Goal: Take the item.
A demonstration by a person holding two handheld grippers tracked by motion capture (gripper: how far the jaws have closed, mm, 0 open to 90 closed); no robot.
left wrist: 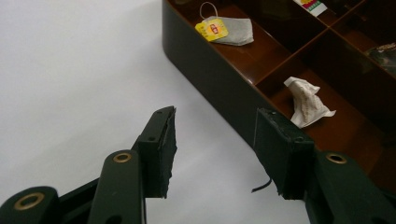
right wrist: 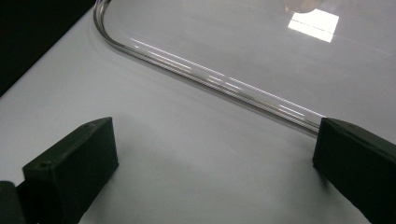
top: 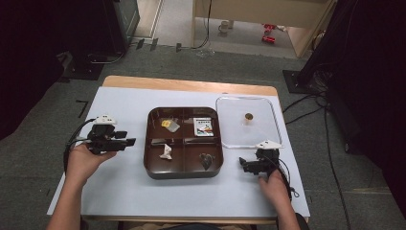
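High view: a glossy brown four-compartment tray (top: 184, 170) sits mid-table, a clear rounded-square lid (top: 225, 139) touching its right side. Left gripper (left wrist: 215, 149), jaws parted and empty, faces the tray's smooth wall; right gripper (right wrist: 215, 172), jaws wide apart, sits beside the lid's rim.

Snack packet (left wrist: 310, 5) cut off at edge

Both grippers are black; the left gripper (top: 125, 142) and right gripper (top: 245, 165) carry pale three-cornered top plates, brass-coloured rivets at the jaw arms, and thin black trailing cables
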